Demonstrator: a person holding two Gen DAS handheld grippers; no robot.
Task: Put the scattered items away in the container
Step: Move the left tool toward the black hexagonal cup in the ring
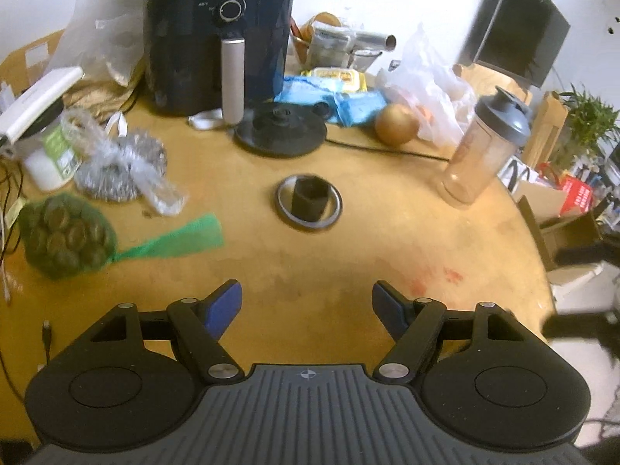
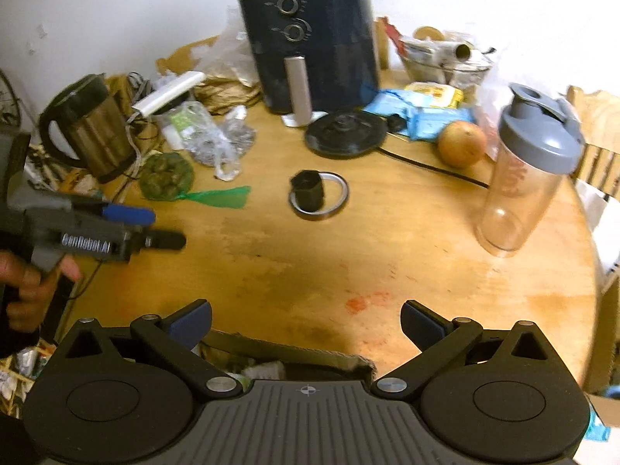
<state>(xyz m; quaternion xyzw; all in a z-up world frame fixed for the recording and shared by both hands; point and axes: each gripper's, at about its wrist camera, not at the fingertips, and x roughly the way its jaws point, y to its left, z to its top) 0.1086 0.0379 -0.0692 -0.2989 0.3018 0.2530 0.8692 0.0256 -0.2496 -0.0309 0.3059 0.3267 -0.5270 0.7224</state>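
Observation:
A round wooden table (image 1: 348,255) carries scattered items. Near its middle a small black cup (image 1: 309,200) (image 2: 308,190) sits on a metal ring. A green net bag of round things (image 1: 66,232) (image 2: 166,172) lies at the left. Steel scourers in clear wrap (image 1: 116,170) lie behind the bag. My left gripper (image 1: 306,302) (image 2: 162,228) hangs open over bare wood, well short of the cup and holding nothing. My right gripper (image 2: 306,321) is open and empty at the table's near edge. Below it shows the torn rim of a cardboard box (image 2: 286,352) with things inside.
At the back stand a dark air fryer (image 1: 221,35), a kettle base (image 1: 281,131) with its cord, blue packets (image 1: 341,100) and an orange-brown round fruit (image 1: 396,124). A clear shaker bottle (image 1: 484,147) stands at the right, a kettle (image 2: 93,128) at far left. A hand (image 2: 35,283) holds the left gripper.

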